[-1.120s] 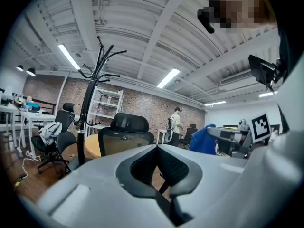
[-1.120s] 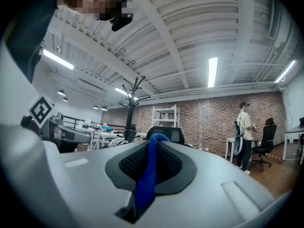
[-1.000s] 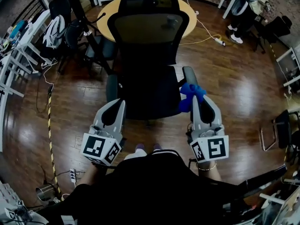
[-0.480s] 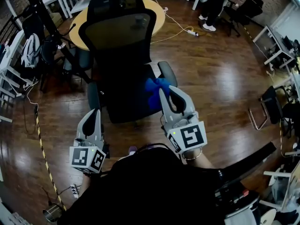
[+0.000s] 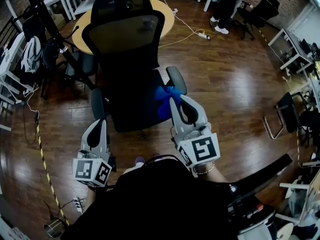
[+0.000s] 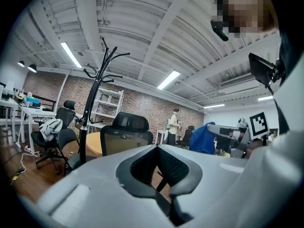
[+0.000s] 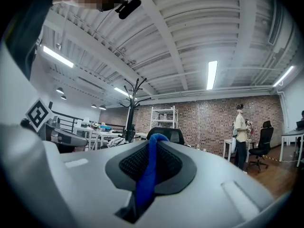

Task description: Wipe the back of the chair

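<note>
The black office chair faces me in the head view, its mesh back [image 5: 124, 34] upright behind the seat [image 5: 127, 106]. My right gripper [image 5: 175, 101] is shut on a blue cloth [image 5: 166, 97], which bunches out over the chair's right armrest [image 5: 176, 79]. In the right gripper view the blue cloth [image 7: 148, 175] runs up between the jaws, with the chair's headrest [image 7: 166, 134] beyond. My left gripper [image 5: 98, 124] is low at the seat's front left corner, shut and holding nothing. The left gripper view shows the chair back [image 6: 126, 137] ahead and the cloth [image 6: 203, 138] to the right.
A round wooden table [image 5: 169, 15] stands right behind the chair. A black coat rack [image 5: 42, 14] and other chairs [image 5: 55, 54] crowd the left. A person [image 5: 226, 1] stands far right, near a power strip cable [image 5: 197, 34]. Yellow-black tape [image 5: 42, 151] crosses the wooden floor.
The head view has swung since a second ago, so the chair sits further left. My left gripper has dropped back toward me. The right gripper still holds the cloth by the armrest.
</note>
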`<state>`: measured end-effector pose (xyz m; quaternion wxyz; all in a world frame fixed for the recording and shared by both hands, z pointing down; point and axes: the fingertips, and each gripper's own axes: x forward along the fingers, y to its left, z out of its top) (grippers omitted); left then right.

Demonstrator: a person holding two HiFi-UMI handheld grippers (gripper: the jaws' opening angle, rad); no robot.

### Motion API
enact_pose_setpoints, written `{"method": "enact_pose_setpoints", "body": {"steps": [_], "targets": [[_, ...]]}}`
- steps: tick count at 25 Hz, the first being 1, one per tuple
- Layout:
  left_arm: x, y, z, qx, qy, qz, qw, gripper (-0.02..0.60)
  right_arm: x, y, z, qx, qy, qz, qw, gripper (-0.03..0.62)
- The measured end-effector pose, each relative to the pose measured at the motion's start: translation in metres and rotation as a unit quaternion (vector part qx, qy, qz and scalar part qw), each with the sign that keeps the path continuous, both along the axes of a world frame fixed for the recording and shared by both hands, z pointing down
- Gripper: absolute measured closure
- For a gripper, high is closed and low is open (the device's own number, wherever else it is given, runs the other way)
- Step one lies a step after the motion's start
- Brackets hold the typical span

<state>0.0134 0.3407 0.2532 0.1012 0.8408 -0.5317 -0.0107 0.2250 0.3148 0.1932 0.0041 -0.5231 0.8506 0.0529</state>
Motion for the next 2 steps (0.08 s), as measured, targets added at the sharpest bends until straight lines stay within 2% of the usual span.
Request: {"method": "enact_pose_setpoints", "body": {"steps": [2], "targets": [[-0.0001,0.0003,0.0020,-0.003,0.002,0.002,1.0000,0.575,-0.0014,0.0000,-0.0005,0.000,0.001,-0.001,1.000,0.563]]}}
